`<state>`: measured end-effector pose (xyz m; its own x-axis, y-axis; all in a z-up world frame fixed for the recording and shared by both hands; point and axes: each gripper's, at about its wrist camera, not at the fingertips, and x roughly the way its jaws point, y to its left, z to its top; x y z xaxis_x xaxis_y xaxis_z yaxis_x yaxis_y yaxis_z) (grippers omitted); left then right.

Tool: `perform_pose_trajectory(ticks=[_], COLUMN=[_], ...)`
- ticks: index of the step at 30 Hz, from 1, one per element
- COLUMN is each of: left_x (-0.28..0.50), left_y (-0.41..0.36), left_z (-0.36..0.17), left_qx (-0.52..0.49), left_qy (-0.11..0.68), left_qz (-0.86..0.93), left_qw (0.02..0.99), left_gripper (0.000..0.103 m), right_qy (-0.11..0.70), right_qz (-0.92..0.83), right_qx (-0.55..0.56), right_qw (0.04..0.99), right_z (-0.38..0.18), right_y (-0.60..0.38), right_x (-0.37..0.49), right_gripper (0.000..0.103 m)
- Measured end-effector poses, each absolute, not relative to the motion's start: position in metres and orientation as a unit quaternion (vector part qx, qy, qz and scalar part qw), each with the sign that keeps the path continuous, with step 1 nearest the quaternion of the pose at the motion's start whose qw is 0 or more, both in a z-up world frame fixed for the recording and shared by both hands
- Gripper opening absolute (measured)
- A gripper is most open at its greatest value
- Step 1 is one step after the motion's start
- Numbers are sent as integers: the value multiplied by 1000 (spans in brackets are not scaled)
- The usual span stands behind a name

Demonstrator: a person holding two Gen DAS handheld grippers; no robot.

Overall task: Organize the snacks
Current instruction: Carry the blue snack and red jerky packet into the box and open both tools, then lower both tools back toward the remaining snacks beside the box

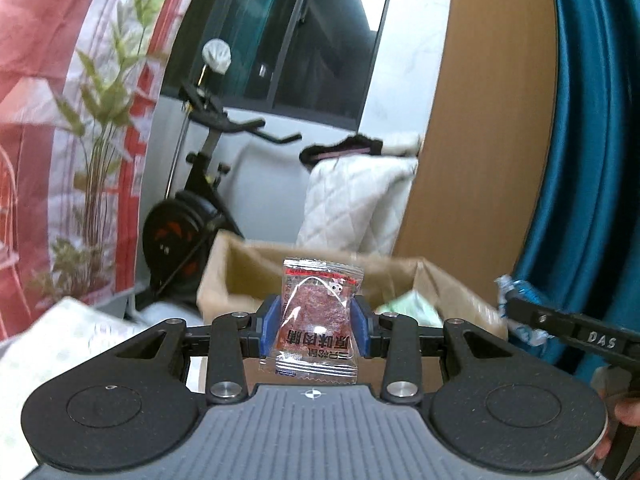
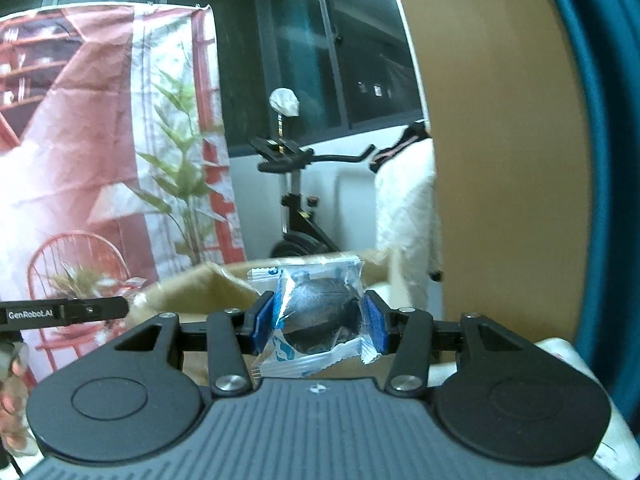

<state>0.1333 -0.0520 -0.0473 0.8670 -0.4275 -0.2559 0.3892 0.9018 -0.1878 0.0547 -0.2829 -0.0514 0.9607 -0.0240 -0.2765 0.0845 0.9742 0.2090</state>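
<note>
My left gripper [image 1: 318, 322] is shut on a clear packet of reddish dried meat with a red label [image 1: 318, 316], held upright in front of an open cardboard box [image 1: 240, 276]. My right gripper [image 2: 318, 322] is shut on a blue-and-white packet with a dark round snack inside [image 2: 320, 316], held above the same cardboard box [image 2: 192, 292]. The right gripper's tip with its blue-and-white packet also shows in the left wrist view [image 1: 516, 300], over the box's right side. The left gripper's arm shows at the left in the right wrist view [image 2: 64, 311]. Something pale green [image 1: 412, 304] lies inside the box.
An exercise bike [image 1: 192, 216] stands behind the box beside a white quilted cushion [image 1: 352, 200]. A wooden panel [image 1: 480, 140] and a teal curtain [image 1: 592, 160] rise on the right. A red printed backdrop with a plant [image 2: 100, 160] hangs on the left.
</note>
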Motion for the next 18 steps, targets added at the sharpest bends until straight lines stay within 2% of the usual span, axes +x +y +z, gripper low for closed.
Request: perform_pose_trajectory(ticks=[6,13,15,17,18], left_x=[178,214,215,212,207], left_y=[-74,-84,-83,-78,-74], left_z=[-30,-47,-51,-53,-55], left_qx=[-23,-3,0,-5,-8], left_qy=[151,201,215,215,212], left_qz=[-210,-203,-219,-223,-217], left_qw=[966,958,952,951,953], left_gripper=[40,42,49,63,65], right_qy=[176,225,236,244,245], right_qz=[-8,-20,-9,6,6], right_qx=[91,115,125,124,118], right_qw=[980,967,964,962,962], right_z=[-43,-54,-56,-57,-56], right_y=[-273,-272,-275,-275,-274], right_x=[115,151,154,153,151], right_gripper=[49,50,52,53,56])
